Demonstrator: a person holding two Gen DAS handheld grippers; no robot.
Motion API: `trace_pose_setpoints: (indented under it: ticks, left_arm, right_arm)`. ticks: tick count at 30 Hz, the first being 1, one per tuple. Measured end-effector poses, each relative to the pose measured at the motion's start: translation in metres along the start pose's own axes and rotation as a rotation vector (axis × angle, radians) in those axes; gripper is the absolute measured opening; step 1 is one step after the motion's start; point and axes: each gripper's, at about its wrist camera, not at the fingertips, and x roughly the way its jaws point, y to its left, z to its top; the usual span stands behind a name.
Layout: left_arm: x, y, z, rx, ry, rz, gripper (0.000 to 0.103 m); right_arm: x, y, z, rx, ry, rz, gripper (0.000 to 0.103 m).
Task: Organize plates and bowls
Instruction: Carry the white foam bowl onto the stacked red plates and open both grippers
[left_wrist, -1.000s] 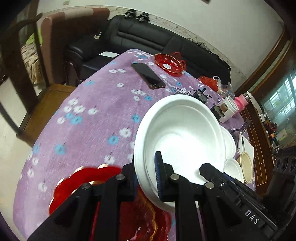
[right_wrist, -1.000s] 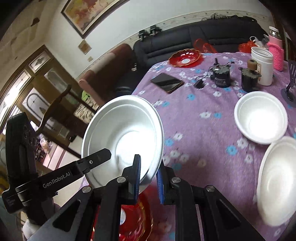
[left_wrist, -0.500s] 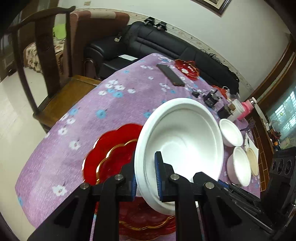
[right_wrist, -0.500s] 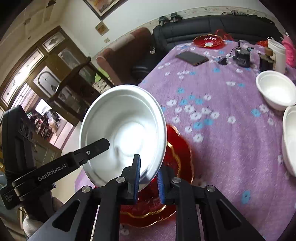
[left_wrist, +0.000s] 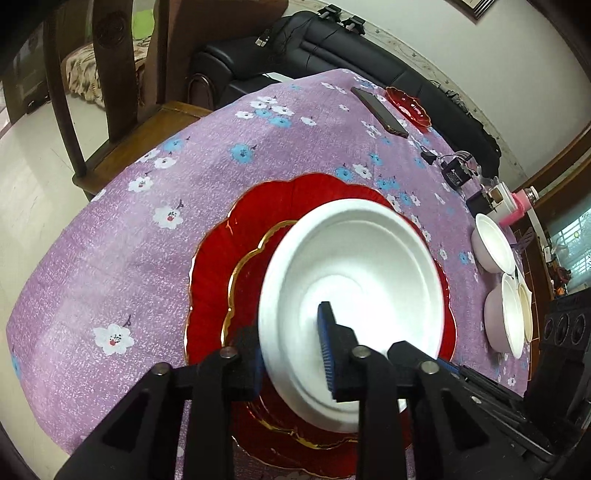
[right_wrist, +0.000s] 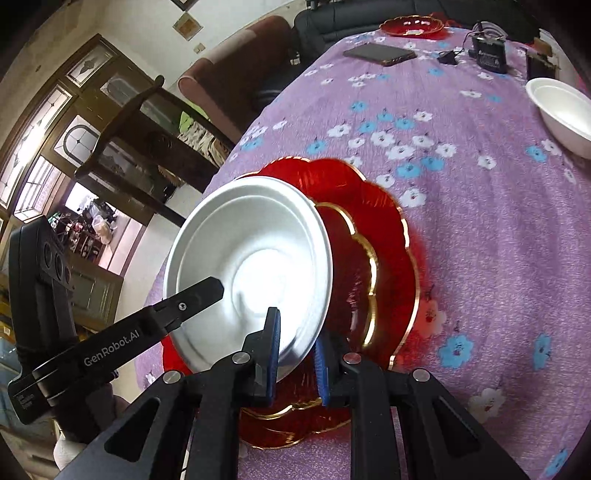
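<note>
We are loosening our left gripper (left_wrist: 291, 354), its jaws just parting around the white bowl's (left_wrist: 354, 280) rim, our right gripper (right_wrist: 297, 350) is clamping that rim at 6 o'clock, and the bowl is sitting over the red plate (left_wrist: 236, 251).

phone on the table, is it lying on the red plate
No, the phone lies on the bare purple cloth at the far end, well apart from the big red plate under the white bowl.
</note>
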Motion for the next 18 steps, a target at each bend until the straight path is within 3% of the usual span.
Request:
trace_pose_setpoints:
  ticks: [2,4,6,9,18]
  left_arm:
    - [-0.002,-0.001,0.0,0.009,-0.012,0.011,0.042]
    - [-0.007,-0.002,0.0,0.013,-0.035,0.009,0.049]
    - [-0.011,-0.005,0.0,0.026,-0.055,0.012,0.056]
    - [-0.019,-0.008,0.001,0.045,-0.088,0.028,0.058]
    - [-0.04,-0.014,-0.001,0.089,-0.186,0.048,0.066]
  right_arm:
    - [0.002,0.004,0.0,-0.012,0.002,-0.007,0.02]
    - [0.003,0.005,0.0,-0.019,-0.003,-0.019,0.02]
    - [0.003,0.008,-0.001,-0.034,-0.016,-0.034,0.028]
    - [0.001,0.014,-0.004,-0.071,-0.042,-0.067,0.047]
    - [-0.024,0.014,-0.004,-0.089,-0.154,-0.07,0.049]
